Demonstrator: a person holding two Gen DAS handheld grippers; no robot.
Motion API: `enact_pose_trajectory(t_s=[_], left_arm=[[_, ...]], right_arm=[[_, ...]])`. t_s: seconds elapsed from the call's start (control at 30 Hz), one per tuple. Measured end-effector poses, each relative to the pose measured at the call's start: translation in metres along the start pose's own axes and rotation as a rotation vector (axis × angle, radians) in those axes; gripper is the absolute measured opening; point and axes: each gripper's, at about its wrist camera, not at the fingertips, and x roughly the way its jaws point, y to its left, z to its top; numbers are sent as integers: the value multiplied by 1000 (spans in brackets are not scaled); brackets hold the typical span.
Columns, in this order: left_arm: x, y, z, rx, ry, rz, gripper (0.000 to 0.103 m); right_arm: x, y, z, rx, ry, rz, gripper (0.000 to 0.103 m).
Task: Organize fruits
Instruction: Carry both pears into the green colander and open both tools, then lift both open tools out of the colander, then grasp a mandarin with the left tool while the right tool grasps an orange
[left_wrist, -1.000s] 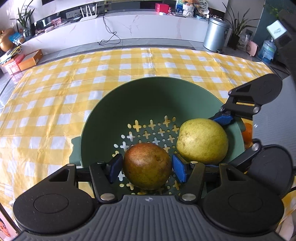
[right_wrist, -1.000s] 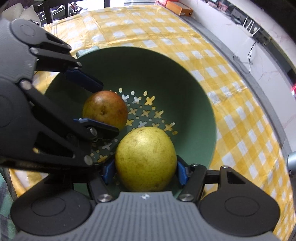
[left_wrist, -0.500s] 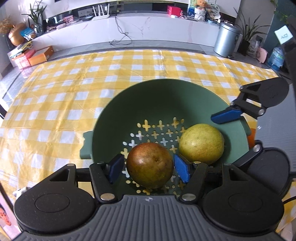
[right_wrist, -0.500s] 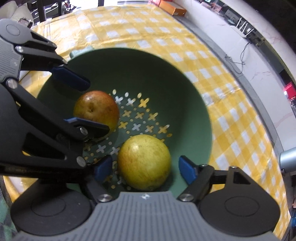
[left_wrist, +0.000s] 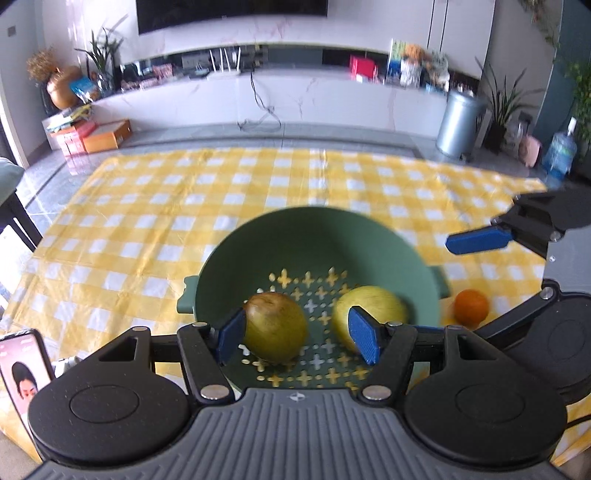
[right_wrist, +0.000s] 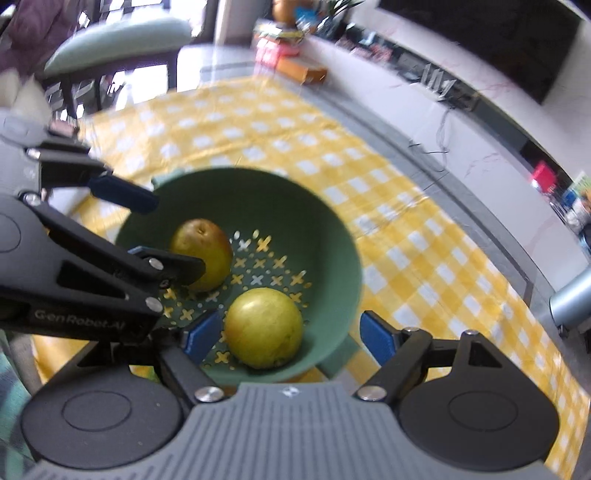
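Landmark: green colander (left_wrist: 388, 251), standing on the yellow checked tablecloth (left_wrist: 147, 229). Inside it, on the perforated floor, lie two fruits apart from each other: a brownish-green fruit (left_wrist: 275, 326) on the left side as the left wrist view has it, and a yellow-green fruit (right_wrist: 264, 326) on the right, close to the near wall. An orange (left_wrist: 471, 306) sits on the cloth just outside the colander, beside its right handle; by my judgement it is the piece left to collect. Left gripper (left_wrist: 297, 334): jaws spread, wider than the brownish fruit; the left pad looks close to or touching its flank, the right pad stands clear, so nothing is held. Right gripper (right_wrist: 288, 336): jaws wide, the yellow-green fruit lying loose between them with gaps on both sides, the right pad outside the colander rim. Both views are motion-blurred, so fine contact is uncertain. Handling estimate: the two fruits in the colander look firm, rounded and smooth-skinned, moderately heavy, prone to roll on the curved floor and to bruise if dropped. The orange appears smaller and lighter, with a firm rind that should give better friction; it will roll freely on the flat cloth. Best hold: across its widest girth, pads level on opposite sides, closing gently enough not to squeeze it out.
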Motion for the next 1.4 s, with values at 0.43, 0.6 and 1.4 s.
enact_pose_trajectory(t_s=[0.43, 0.6, 1.4], left_arm=[[-43, -39, -32, -45, -154, -143, 75], [-34, -64, -52, 6, -124, -192, 75], [20, -117, -96, 225, 81, -208, 72]], right_arm=[[-85, -41, -90, 333, -199, -84, 80], [-94, -49, -142, 442, -212, -126, 80], [-39, -71, -218, 538, -37, -296, 72]])
